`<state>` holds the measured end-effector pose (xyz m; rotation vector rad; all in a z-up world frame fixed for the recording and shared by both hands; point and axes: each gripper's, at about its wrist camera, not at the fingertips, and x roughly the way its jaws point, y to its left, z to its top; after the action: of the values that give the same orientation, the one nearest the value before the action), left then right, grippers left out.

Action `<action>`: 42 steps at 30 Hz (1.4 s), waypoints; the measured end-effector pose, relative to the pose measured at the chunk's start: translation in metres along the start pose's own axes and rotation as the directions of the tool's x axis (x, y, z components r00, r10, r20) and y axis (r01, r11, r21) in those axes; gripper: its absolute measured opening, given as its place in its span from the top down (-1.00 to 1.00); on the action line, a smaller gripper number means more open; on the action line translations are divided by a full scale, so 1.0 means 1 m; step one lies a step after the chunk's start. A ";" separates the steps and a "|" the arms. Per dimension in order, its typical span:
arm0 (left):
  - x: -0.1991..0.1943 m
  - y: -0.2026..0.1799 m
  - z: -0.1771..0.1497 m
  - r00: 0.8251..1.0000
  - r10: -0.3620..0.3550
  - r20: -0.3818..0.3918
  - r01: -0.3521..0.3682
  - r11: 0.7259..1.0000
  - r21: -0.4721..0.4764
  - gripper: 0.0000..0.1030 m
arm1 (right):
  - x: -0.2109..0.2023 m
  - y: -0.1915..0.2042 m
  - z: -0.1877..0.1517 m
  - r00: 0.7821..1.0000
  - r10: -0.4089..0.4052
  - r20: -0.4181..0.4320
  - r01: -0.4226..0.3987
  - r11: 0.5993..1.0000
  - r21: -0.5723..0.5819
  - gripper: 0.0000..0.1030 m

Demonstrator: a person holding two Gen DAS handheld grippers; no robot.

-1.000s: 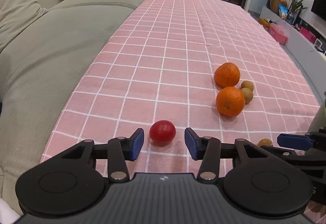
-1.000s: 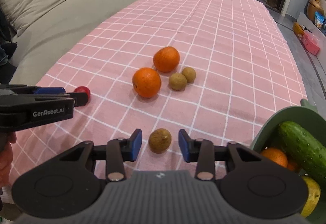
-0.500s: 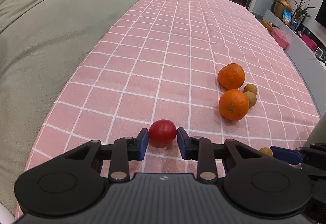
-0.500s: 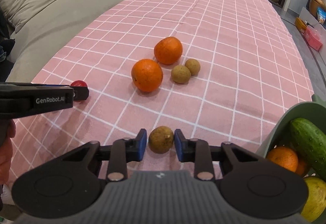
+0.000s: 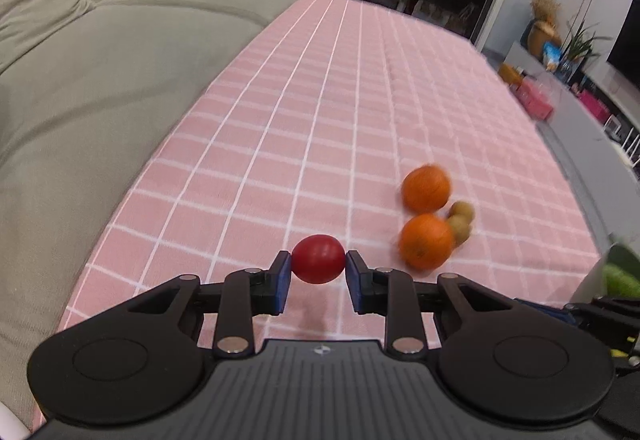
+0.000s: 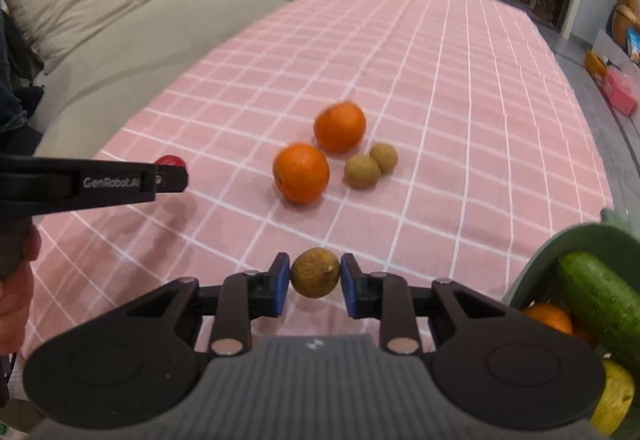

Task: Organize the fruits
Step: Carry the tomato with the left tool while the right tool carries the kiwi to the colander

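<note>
Red tomato: small tomato (image 5: 318, 258) sits pinched between the blue pads of the left gripper (image 5: 318, 272), lifted just clear of the pink checked cloth (image 5: 320, 112).
Brown fruit: small round fruit (image 6: 314, 272) is clamped the same way in the right gripper (image 6: 314, 278).
Key relation: green basket (image 6: 560, 252) lies to the right; the right hand is nearer, the left must cross.
Loose fruit: 2 oranges (image 6: 301, 172) and 2 brown fruits (image 6: 362, 171) lie ahead.
View difference: only the right view shows the basket's cucumber (image 6: 604, 296).
</note>
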<state>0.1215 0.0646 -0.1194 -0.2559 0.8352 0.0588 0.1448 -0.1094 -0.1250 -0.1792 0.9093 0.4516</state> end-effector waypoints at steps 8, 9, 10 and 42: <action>-0.032 -0.027 0.011 0.997 -0.062 0.050 0.061 0.998 0.013 0.37 | -0.040 -0.003 0.006 0.997 0.004 0.080 -0.003 1.000 -0.008 0.54; -0.036 -0.033 0.012 0.996 -0.075 0.049 0.074 0.997 0.020 0.37 | -0.045 -0.005 0.007 0.996 0.000 0.090 0.000 1.000 -0.005 0.54; -0.040 -0.039 0.013 0.995 -0.089 0.051 0.087 0.996 0.032 0.37 | -0.051 -0.008 0.007 0.995 -0.006 0.100 0.006 1.000 -0.001 0.54; -0.030 -0.183 -0.020 0.829 -0.423 -0.365 0.530 0.803 0.273 0.37 | -0.126 -0.110 -0.052 0.989 -0.115 -0.090 0.124 0.988 0.094 0.54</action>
<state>0.1142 -0.1163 -0.0732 -0.1190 1.0307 -0.6302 0.0906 -0.2631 -0.0607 -0.1620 0.9958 0.2884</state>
